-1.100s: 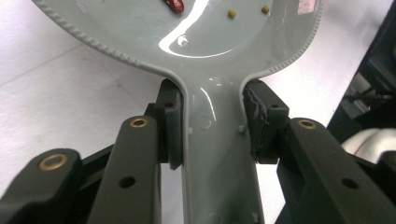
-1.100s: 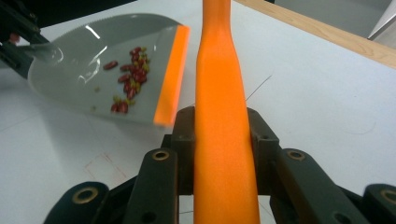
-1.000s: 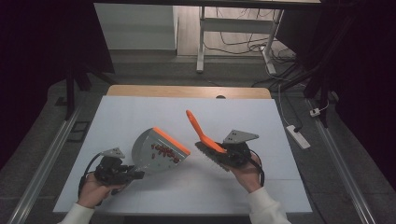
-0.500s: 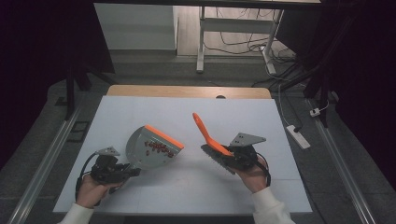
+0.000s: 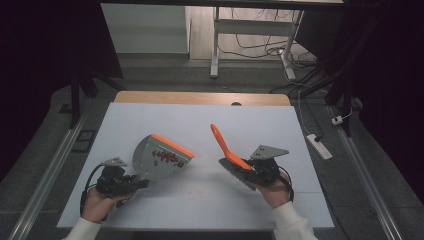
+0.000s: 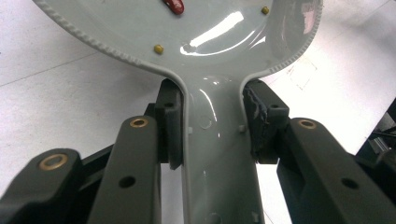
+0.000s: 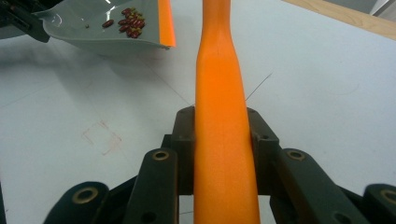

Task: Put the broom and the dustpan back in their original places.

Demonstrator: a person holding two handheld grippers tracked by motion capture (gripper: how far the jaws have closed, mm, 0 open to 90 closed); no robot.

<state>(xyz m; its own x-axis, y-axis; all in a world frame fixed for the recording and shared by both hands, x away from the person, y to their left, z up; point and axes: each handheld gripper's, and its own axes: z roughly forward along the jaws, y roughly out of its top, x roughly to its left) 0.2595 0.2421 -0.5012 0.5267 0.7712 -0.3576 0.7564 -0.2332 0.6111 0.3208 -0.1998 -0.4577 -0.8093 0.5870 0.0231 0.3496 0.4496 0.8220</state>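
Observation:
A grey dustpan with an orange front lip is held above the white table, tilted, with several red beans in it. My left gripper is shut on its handle, both pads pressed against the sides. The pan's bowl holds a red bean and small yellow grains. My right gripper is shut on an orange hand brush, whose handle points up and away while the dark bristles hang near the table. The dustpan lies to the brush's left, apart from it.
A wooden strip edges the table's far side. A power strip lies on the floor to the right. Desk legs and cables stand beyond the table. Faint pencil marks show on the table surface.
The dustpan has lifted and moved left with the left gripper. The right gripper has drawn the brush rightward and toward the person, widening the gap between them.

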